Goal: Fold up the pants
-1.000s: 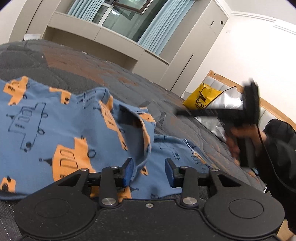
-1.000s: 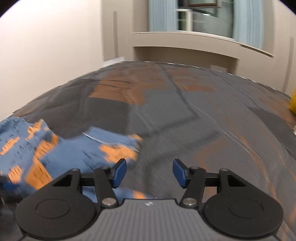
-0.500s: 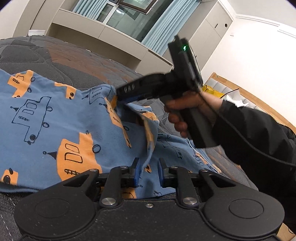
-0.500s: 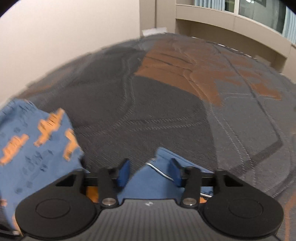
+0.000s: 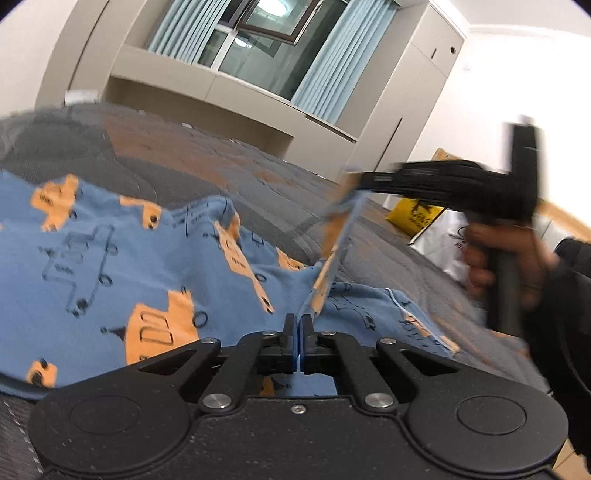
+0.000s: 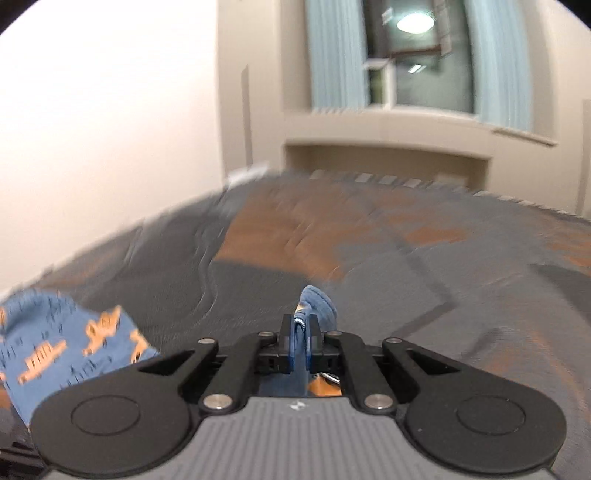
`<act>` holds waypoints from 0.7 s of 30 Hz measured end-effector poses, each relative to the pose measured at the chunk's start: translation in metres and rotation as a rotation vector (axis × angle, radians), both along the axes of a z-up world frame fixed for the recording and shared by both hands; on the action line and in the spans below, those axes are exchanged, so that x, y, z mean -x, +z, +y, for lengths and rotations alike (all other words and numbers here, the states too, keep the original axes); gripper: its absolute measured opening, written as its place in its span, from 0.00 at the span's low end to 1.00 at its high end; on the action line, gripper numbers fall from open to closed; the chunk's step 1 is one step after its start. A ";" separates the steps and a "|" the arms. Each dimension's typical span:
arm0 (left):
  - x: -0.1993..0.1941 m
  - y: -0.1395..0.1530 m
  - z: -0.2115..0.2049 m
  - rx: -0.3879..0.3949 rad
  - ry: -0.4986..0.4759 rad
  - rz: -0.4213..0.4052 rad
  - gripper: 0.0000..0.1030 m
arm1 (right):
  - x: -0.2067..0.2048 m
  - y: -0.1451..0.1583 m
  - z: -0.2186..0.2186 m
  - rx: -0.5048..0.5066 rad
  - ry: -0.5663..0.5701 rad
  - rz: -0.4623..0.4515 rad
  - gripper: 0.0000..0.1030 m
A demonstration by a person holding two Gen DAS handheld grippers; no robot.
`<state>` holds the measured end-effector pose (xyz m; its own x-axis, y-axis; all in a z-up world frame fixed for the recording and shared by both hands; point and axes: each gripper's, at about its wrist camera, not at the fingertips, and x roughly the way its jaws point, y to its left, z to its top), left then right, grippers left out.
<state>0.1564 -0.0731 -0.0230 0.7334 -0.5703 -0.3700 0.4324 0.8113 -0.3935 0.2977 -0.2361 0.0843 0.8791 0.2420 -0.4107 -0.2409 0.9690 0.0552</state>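
The blue pants [image 5: 110,266] lie spread on the bed [image 5: 184,147]. Left gripper [image 5: 297,328] and right gripper [image 6: 300,332] each pinch a thin bit of fabric edge; a hard lift could pull the cloth free.

Even indoor lighting; ceiling lamp [image 6: 414,23] is reflecting in the dark window [image 5: 258,48]. White wall [image 5: 517,74] is overexposing at right. Motion blur is smearing the right gripper [image 5: 360,181] and bedspread [image 6: 369,240]. Fisheye is bending edges, darkening corners.
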 end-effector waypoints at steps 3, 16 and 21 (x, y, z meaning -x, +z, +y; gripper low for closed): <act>0.010 0.016 -0.008 -0.070 0.001 -0.089 0.00 | 0.052 0.012 -0.037 -0.062 -0.058 -0.093 0.06; 0.032 0.004 -0.047 -0.404 -0.049 -0.145 0.01 | 0.157 -0.072 -0.106 -0.212 -0.157 0.099 0.06; 0.034 0.001 -0.046 -0.414 -0.061 -0.143 0.02 | 0.172 -0.078 -0.119 -0.239 -0.135 0.149 0.15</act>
<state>0.1227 -0.1190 -0.0221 0.7633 -0.4395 -0.4735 0.5111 0.8591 0.0265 0.1257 -0.3552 0.0061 0.8443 0.2321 -0.4830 -0.0827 0.9470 0.3106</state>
